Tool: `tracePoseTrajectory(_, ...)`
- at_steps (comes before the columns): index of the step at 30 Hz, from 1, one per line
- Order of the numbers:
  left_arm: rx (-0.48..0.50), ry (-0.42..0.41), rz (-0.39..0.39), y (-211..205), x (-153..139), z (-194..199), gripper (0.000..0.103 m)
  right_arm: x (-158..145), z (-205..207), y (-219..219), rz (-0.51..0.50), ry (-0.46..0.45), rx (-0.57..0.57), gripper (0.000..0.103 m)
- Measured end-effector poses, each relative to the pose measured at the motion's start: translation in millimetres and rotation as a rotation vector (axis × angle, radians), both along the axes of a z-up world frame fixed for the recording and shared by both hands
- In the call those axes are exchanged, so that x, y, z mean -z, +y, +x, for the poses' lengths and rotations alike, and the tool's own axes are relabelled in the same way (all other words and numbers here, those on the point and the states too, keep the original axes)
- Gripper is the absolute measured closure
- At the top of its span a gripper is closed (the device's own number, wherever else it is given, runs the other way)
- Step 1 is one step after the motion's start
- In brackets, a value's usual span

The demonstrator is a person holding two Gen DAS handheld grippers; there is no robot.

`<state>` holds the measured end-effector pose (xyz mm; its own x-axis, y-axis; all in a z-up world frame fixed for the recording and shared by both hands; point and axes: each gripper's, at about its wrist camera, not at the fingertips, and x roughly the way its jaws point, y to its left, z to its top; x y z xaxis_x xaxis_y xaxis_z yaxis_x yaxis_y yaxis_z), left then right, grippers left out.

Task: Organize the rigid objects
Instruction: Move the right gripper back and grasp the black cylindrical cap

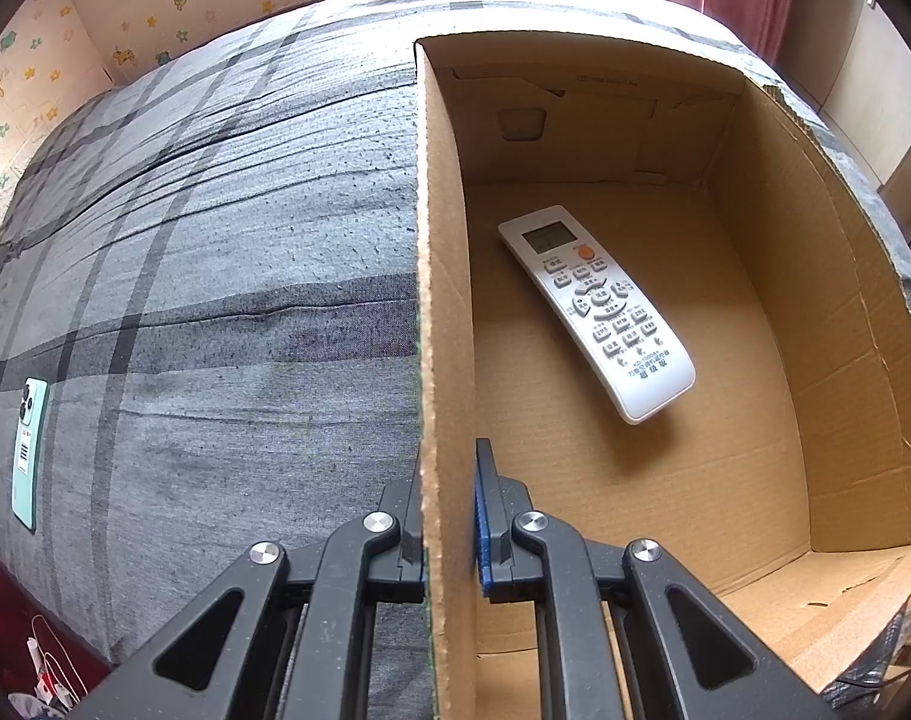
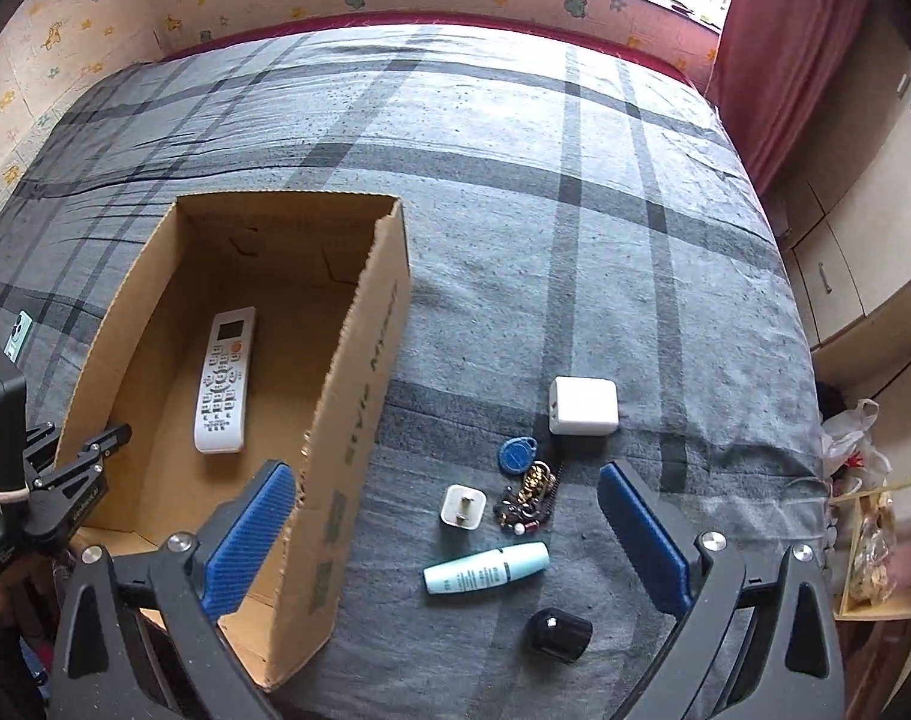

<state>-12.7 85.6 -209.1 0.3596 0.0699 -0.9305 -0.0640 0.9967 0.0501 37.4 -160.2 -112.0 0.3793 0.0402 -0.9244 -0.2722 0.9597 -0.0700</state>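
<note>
I pinched the box [image 1: 449,300] wall with the left gripper [image 1: 449,516] — steadying it (remote [image 1: 593,306] inside); the right gripper [image 2: 449,540] hung spread over the clutter.

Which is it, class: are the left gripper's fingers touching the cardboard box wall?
Touching: the left wrist view shows the left gripper closed on the cardboard box wall.

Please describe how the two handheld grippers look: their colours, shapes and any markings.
Both are black scissor-style linkages with triangular cutouts and round silver pivot bolts. The right gripper has flat fingers faced with ribbed blue pads. The left gripper shows the same blue pad; in the right wrist view its arm bears small white lettering, unreadable, and a black box is mounted behind it.
</note>
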Motion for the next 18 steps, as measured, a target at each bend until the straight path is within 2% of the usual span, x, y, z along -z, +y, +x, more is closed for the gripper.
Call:
tracePoseTrajectory(11,-0.002,-0.001,-0.003,2.1,-0.3,0.4,0.091,36.8,-24.8,-63.5,-0.014,0.068,0.140,0.000)
tracePoseTrajectory(18,-0.001,-0.001,-0.003,2.2,0.3,0.2,0.091,76.9,-34.7,-92.2,0.005,0.139,0.233,0.000)
